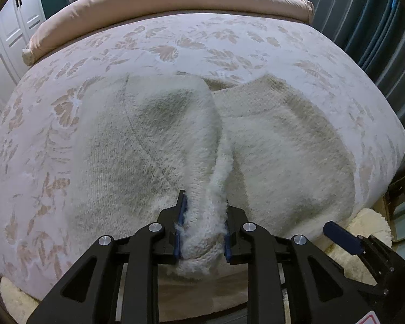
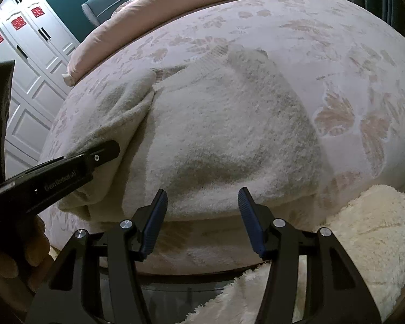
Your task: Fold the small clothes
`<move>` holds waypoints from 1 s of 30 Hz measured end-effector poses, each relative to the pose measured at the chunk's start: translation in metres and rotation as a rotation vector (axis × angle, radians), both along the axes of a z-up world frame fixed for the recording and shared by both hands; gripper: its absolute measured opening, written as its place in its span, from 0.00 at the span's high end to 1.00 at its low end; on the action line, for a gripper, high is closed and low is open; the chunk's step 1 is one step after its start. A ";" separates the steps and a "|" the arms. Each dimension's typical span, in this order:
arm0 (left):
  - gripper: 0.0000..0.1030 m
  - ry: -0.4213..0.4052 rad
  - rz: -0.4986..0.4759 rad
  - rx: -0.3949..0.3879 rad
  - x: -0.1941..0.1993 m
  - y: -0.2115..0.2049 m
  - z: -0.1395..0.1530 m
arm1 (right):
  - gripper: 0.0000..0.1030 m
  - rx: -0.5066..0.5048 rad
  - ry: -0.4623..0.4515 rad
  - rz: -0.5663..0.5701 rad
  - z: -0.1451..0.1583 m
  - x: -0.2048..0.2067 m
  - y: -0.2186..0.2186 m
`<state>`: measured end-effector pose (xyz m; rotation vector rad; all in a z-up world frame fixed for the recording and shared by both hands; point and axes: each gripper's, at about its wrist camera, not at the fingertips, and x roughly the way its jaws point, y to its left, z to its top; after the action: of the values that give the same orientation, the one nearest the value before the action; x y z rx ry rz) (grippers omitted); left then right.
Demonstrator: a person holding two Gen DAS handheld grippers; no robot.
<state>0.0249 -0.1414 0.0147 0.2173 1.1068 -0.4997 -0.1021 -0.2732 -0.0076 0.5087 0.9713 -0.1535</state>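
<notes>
Left wrist view shows a cream, fuzzy knitted sweater [image 1: 137, 140] spread on a bed with a leaf-patterned cover [image 1: 175, 40], lying toward the bed's near edge, its lower part draping over that edge. The left gripper [image 1: 202, 232] is clamped on a bunched ridge of the knit, which rises from the near edge and folds across the middle of the garment. The right gripper [image 2: 202, 216], seen in the right wrist view, stands with its blue pads [image 2: 156, 221] apart and nothing between them, just over the sweater's hem at the near edge.

The sweater looks soft, limp and fairly thick; I judge it light but bulky, likely to sag and stretch where lifted, and its fluff may cling to the pads. Loose fibres already stick out beside the left pad. A firm hem or a seam seems the better place to pinch than the loose middle, and a fold would want a hold at two corners so it falls flat.

Much is hard to read. Sleeves, neck and front or back cannot be told apart with confidence. The hem's true line is hidden under the drape. A peach duvet [image 1: 162, 2] lies along the bed's far edge, and a fleecy cream rug or throw [image 2: 370, 243] sits below the near right corner, cut off by the frame.
</notes>
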 end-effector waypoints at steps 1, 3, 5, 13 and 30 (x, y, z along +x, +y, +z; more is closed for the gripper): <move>0.79 0.003 0.004 -0.004 0.000 0.001 0.001 | 0.48 -0.001 0.002 -0.002 0.000 0.000 0.000; 0.78 0.007 0.013 -0.011 -0.001 0.003 0.003 | 0.46 0.000 0.006 -0.007 0.000 0.000 -0.001; 0.77 0.017 0.019 -0.016 0.000 0.005 0.002 | 0.46 -0.001 0.007 -0.009 0.001 0.000 -0.002; 0.73 0.026 0.033 -0.026 -0.001 0.010 0.003 | 0.45 -0.017 0.005 -0.013 0.008 0.002 0.000; 0.31 0.002 0.146 -0.021 -0.033 0.119 -0.007 | 0.30 0.299 -0.034 0.057 0.034 0.078 0.008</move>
<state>-0.0077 -0.0228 0.0077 0.1167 1.1104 -0.3806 -0.0246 -0.2651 0.0260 0.7546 0.9794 0.0532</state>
